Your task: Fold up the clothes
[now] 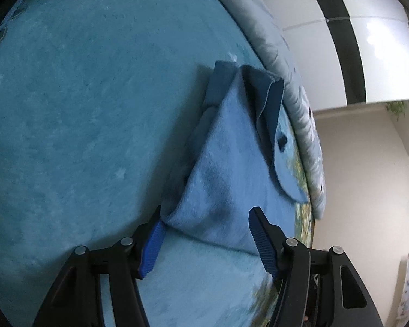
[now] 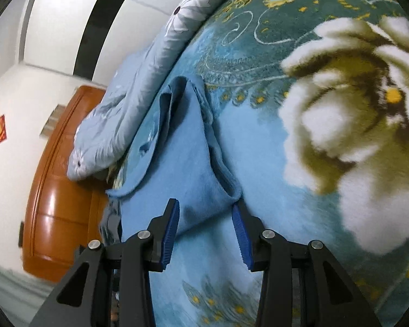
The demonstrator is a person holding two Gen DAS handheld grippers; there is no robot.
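Our left gripper [image 1: 204,219] stands with its jaws well apart, the blue ribbed pads [image 1: 261,242] on either side of the near end of the light blue garment [image 1: 226,169]. The left pad meets the cloth at its folded corner, while the right pad stands clear of the cloth, so we see no grip there.

Our right gripper [image 2: 205,212] has its jaws at a middling gap, and the near end of the same light blue garment [image 2: 188,152] lies between the pads [image 2: 241,234]. The cloth edge runs close to both of them, yet we cannot tell whether either pad presses on it.

Taking the garment as our landmark: it lies on the plush blue blanket [image 1: 81,109], bunched into a long narrow shape that widens toward our grippers. Its far end shows a darker blue band [image 1: 272,95], turned up and folded over. A rounded flap [image 1: 289,179] of the garment hangs off toward the blanket's edge.

Just beyond the garment's far side, a grey quilt with white flowers [image 2: 150,81] lies heaped along the edge of the bed. On the opposite side of the garment, the blanket carries a large white and olive flower pattern [image 2: 354,122]. Past the quilt we see a brown wooden door [image 2: 60,177] and white wall panels [image 1: 381,54].
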